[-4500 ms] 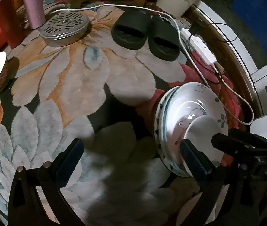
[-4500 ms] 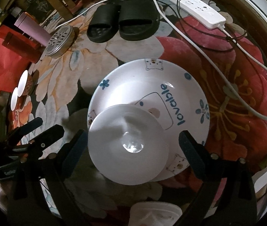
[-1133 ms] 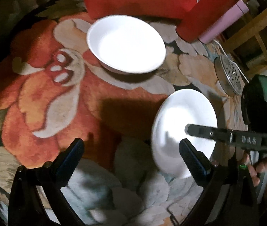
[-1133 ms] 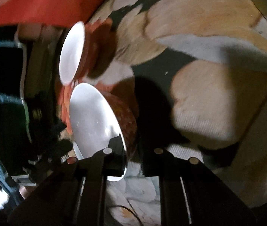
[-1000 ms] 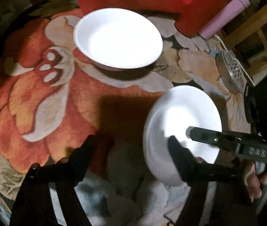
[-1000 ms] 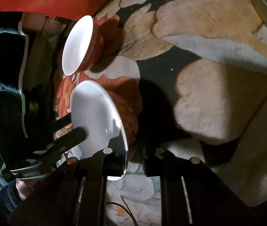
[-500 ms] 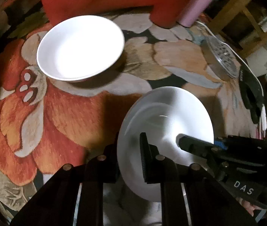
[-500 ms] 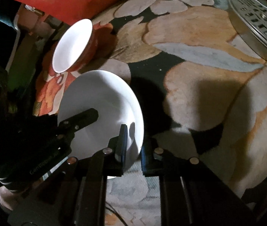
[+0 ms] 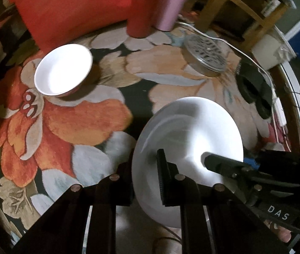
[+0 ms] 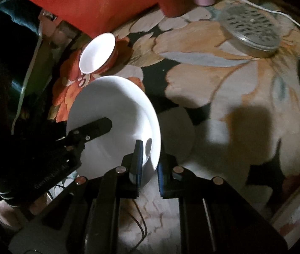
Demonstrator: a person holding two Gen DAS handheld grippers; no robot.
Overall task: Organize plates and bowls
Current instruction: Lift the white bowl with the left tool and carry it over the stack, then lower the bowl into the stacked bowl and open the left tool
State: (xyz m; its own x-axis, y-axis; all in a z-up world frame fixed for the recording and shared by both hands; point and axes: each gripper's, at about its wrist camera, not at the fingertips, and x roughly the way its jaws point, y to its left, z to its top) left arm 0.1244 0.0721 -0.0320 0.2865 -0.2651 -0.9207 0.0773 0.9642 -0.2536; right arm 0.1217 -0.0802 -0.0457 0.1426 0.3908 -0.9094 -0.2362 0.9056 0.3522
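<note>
A plain white bowl (image 9: pixel 189 131) hangs above the flowered carpet, gripped from two sides. My left gripper (image 9: pixel 144 182) is shut on its near rim. My right gripper (image 10: pixel 148 165) is shut on the opposite rim; the same bowl (image 10: pixel 116 105) fills the middle of the right wrist view. Each gripper shows in the other's view, reaching into the bowl. A second bowl (image 9: pixel 63 72), white inside and red outside, sits on the carpet near a red cushion; it also shows in the right wrist view (image 10: pixel 97 53).
A red cushion (image 9: pixel 69 6), a red cylinder (image 9: pixel 143 10) and a pink bottle (image 9: pixel 173 2) stand at the back. A perforated metal lid (image 9: pixel 204 56), black slippers (image 9: pixel 253 89) and a white power strip with cable (image 9: pixel 280 112) lie to the right. A plate edge (image 10: pixel 297 209) shows bottom right.
My left gripper has closed on the white bowl's rim, so both grippers now hold it. The bowl has swung right, away from the red-sided bowl, and levelled out.
</note>
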